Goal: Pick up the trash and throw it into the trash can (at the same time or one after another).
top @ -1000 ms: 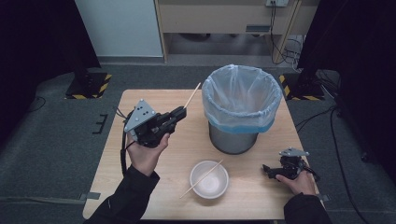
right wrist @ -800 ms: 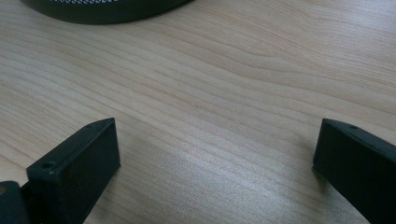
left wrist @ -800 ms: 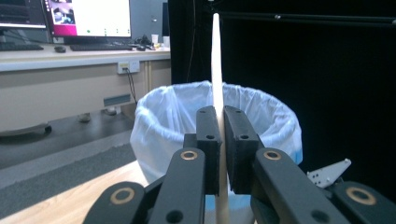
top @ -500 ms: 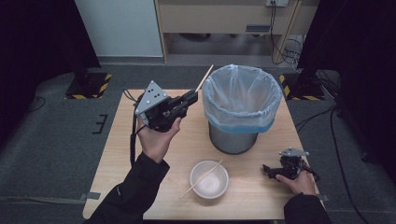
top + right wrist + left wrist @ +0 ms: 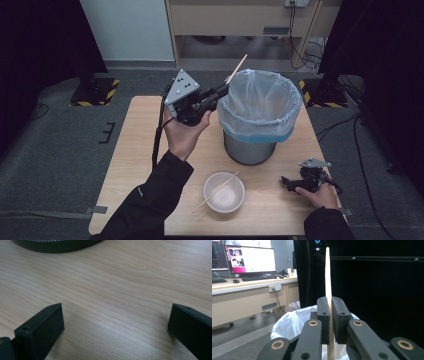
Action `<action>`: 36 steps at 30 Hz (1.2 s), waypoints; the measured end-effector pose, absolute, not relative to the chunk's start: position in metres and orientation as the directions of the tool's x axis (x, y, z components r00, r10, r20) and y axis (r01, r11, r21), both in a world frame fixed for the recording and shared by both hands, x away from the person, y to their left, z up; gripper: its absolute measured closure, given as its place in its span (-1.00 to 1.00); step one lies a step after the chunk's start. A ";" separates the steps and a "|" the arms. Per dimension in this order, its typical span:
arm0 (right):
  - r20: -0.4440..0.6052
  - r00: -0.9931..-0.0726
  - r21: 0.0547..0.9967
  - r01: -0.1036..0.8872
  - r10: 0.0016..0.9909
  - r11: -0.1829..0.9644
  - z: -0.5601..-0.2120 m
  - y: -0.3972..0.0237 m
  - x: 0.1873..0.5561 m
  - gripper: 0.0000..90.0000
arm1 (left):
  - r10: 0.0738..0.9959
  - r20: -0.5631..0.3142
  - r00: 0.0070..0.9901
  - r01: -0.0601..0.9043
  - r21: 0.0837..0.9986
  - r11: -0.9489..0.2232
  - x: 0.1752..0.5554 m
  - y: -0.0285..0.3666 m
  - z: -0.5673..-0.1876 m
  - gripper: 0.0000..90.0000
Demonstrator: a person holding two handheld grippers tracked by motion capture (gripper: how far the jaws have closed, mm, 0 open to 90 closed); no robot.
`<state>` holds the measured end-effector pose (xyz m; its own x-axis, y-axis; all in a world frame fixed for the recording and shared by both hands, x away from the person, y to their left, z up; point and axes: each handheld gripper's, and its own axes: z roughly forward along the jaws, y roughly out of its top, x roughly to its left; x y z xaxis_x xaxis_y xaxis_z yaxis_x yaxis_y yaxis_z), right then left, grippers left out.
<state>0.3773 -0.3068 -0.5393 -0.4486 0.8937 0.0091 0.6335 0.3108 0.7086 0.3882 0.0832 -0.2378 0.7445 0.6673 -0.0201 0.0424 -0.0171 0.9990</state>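
Pale wood makes the rectangular table top (image 5: pixel 145 150), which stands on grey carpet in a dim room with black curtains at both sides. Behind the table, at 12 o'clock, a light wooden desk (image 5: pixel 239 293) carries a lit monitor (image 5: pixel 249 260) and a keyboard; the writing on the screen is too small to read, and no label shows on the other things.

A grey metal bin lined with a pale blue plastic bag (image 5: pixel 260 112) stands at the table's 1 o'clock part. A white round bowl (image 5: pixel 224 192) sits near the 6 o'clock edge, with a thin wooden chopstick (image 5: pixel 216 192) lying across it.

The left gripper (image 5: pixel 224 91), lifted in the hand, has its jaws closed tight on a second pale wooden chopstick (image 5: pixel 328 275), whose tip points up at 1 o'clock beside the bin's rim. Compared with half a second ago, this gripper is higher and closer to the bin.

The right gripper (image 5: pixel 286 183) rests on the table at 4 o'clock, jaws spread wide, in the same place as before.
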 end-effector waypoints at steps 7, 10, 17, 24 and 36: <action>0.009 -0.449 0.709 0.634 0.894 0.311 -0.539 -0.307 0.377 -0.98 | 0.657 0.000 0.754 0.022 0.999 -0.024 0.402 0.068 -0.234 0.89; 0.010 -0.448 0.708 0.634 0.894 0.310 -0.539 -0.307 0.377 -0.98 | 0.661 0.004 0.750 0.023 0.999 -0.032 0.409 0.063 -0.233 0.89; 0.010 -0.448 0.709 0.634 0.894 0.310 -0.539 -0.307 0.377 -0.98 | 0.667 -0.008 0.745 0.033 0.999 -0.024 0.424 0.053 -0.233 0.89; 0.010 -0.449 0.709 0.634 0.894 0.310 -0.539 -0.307 0.377 -0.98 | 0.671 -0.016 0.741 0.037 0.999 -0.017 0.436 0.044 -0.233 0.89; 0.009 -0.449 0.709 0.634 0.894 0.311 -0.539 -0.307 0.377 -0.98 | 0.668 0.011 0.744 0.030 0.998 -0.050 0.456 0.023 -0.236 0.89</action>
